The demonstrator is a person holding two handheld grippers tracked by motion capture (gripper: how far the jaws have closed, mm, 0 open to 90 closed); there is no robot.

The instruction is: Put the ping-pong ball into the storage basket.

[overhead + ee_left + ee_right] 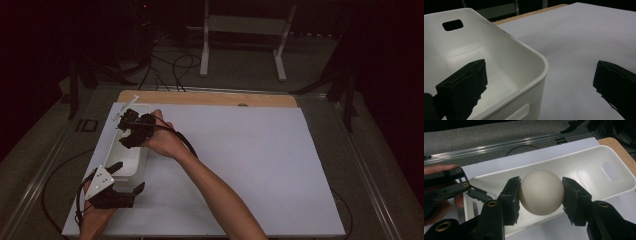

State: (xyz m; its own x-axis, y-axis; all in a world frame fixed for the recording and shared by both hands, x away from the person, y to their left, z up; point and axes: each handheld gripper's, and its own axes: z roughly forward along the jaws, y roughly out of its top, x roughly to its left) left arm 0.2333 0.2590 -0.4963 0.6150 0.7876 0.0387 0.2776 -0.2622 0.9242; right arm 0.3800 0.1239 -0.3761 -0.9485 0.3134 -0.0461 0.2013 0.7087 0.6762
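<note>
High view hides ball (541, 192) gripped by right claw (541, 195); left claw (541, 82) gapes.

Matt ball (541, 192); glossy plastic bin (584, 167)

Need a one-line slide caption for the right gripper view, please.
Right gripper holds a white ball between its jaws above the white bin.

White bin (141, 162) at table's left side, right gripper (131, 131) above its far part, left gripper (120, 187) at its near end
</note>
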